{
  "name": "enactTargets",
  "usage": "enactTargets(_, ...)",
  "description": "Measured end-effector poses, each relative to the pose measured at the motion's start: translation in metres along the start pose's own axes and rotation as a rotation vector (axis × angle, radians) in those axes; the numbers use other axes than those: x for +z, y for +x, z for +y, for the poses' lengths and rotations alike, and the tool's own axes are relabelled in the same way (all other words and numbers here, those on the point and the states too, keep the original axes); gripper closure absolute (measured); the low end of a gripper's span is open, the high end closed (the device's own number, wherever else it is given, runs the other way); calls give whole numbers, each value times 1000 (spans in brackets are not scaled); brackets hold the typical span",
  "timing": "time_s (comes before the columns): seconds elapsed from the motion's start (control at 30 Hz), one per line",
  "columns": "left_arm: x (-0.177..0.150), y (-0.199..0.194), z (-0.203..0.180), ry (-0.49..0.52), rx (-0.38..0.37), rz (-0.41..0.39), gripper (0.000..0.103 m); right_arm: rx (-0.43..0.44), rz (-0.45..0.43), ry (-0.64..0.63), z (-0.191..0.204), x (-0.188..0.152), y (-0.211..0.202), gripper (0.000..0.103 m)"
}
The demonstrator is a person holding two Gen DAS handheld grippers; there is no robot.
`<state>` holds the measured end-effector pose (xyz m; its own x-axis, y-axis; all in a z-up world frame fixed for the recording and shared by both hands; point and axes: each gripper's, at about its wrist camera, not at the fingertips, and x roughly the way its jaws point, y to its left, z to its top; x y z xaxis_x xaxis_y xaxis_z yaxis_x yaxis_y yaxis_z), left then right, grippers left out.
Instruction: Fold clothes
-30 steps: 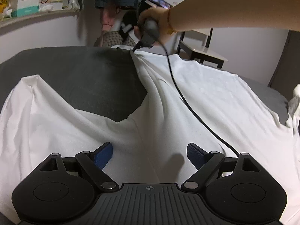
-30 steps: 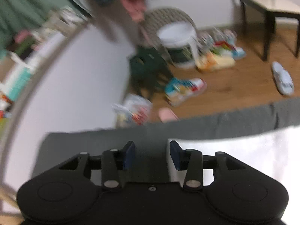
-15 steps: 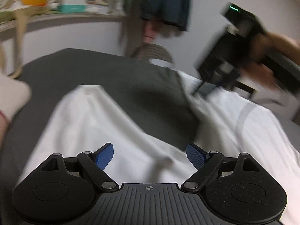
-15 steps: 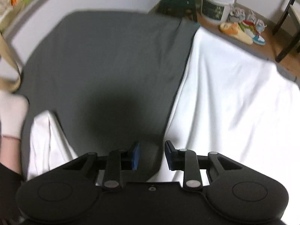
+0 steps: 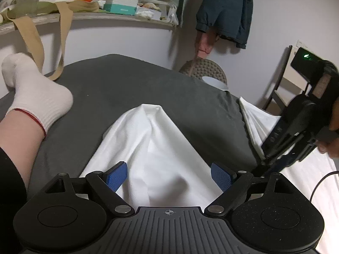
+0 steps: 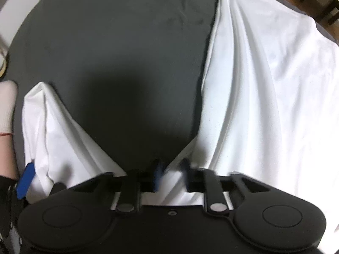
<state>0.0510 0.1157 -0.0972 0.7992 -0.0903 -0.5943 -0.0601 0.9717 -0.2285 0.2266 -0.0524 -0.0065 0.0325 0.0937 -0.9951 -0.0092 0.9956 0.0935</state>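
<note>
A white T-shirt (image 6: 264, 84) lies spread on the dark grey bed sheet (image 6: 116, 42). One sleeve (image 5: 152, 139) runs forward between the blue pads of my left gripper (image 5: 168, 176), which is wide open just above the cloth. My right gripper (image 6: 171, 173) sits at the armpit, where sleeve and body meet. Its jaws stand a narrow gap apart, with white cloth showing between them; the fingers are blurred. In the left wrist view the right gripper (image 5: 273, 165) is held by a hand, its tips low on the shirt at the right.
A person's foot in a white sock (image 5: 36, 97) rests on the sheet at the left. A cluttered shelf (image 5: 118, 0) and a hanging tote strap (image 5: 29, 33) are behind it. A woven stool (image 5: 203, 72), a chair (image 5: 281, 84) and a hung jacket (image 5: 228, 10) stand beyond the bed.
The right gripper came back from the far edge of the bed to the shirt's armpit and its jaws narrowed. The left gripper turned left onto the sleeve and stayed open.
</note>
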Motion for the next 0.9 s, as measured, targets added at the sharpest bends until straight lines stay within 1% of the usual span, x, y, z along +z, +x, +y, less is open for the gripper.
enactTargets(0.03, 0, -1, 0, 1, -1, 2, 16, -8, -6, -4, 1, -1, 1, 99)
enactTargets(0.07, 0, -3, 1, 1, -1, 4, 16, -11, -16, -14, 3, -2, 1, 99)
enactTargets(0.13, 1, -5, 3, -6, 10, -2, 16, 59, -53, -30, 8, -4, -7, 100)
enactTargets(0.23, 4, -11, 6, -15, 30, -23, 16, 168, -93, -14, 14, -4, -15, 100)
enactTargets(0.33, 7, -14, 11, -19, 55, -40, 16, 157, -80, -16, 14, -3, 0, 98)
enactTargets(0.37, 7, -14, 12, -18, 70, -42, 16, 179, -81, -2, 12, -3, -1, 96)
enactTargets(0.4, 8, -13, 14, -17, 81, -42, 16, 207, -84, 15, 8, -2, -4, 78)
enactTargets(0.43, 8, -12, 17, -18, 93, -40, 16, 250, -121, 28, 2, -6, -15, 62)
enactTargets(0.53, 13, -12, 27, -43, 133, -37, 16, 389, -251, 66, -18, -18, -52, 61)
enactTargets(0.6, 17, -11, 36, -61, 157, -28, 16, 407, -363, 56, -33, -40, -81, 61)
enactTargets(0.67, 19, -8, 45, -90, 181, -9, 16, 370, -422, 9, -42, -70, -100, 60)
enactTargets(0.7, 19, -6, 49, -107, 190, 0, 16, 346, -435, -32, -47, -84, -101, 60)
enactTargets(0.77, 18, -1, 54, -124, 207, 13, 16, 280, -433, -149, -50, -101, -93, 60)
enactTargets(0.8, 18, 1, 54, -111, 210, 17, 16, 238, -436, -209, -39, -115, -86, 60)
enactTargets(0.83, 17, 4, 52, -96, 212, 25, 16, 200, -439, -267, -10, -131, -75, 61)
enactTargets(0.87, 16, 8, 50, -81, 214, 34, 16, 170, -439, -334, 4, -153, -65, 61)
enactTargets(0.9, 16, 12, 48, -72, 211, 46, 16, 145, -458, -401, 20, -172, -58, 61)
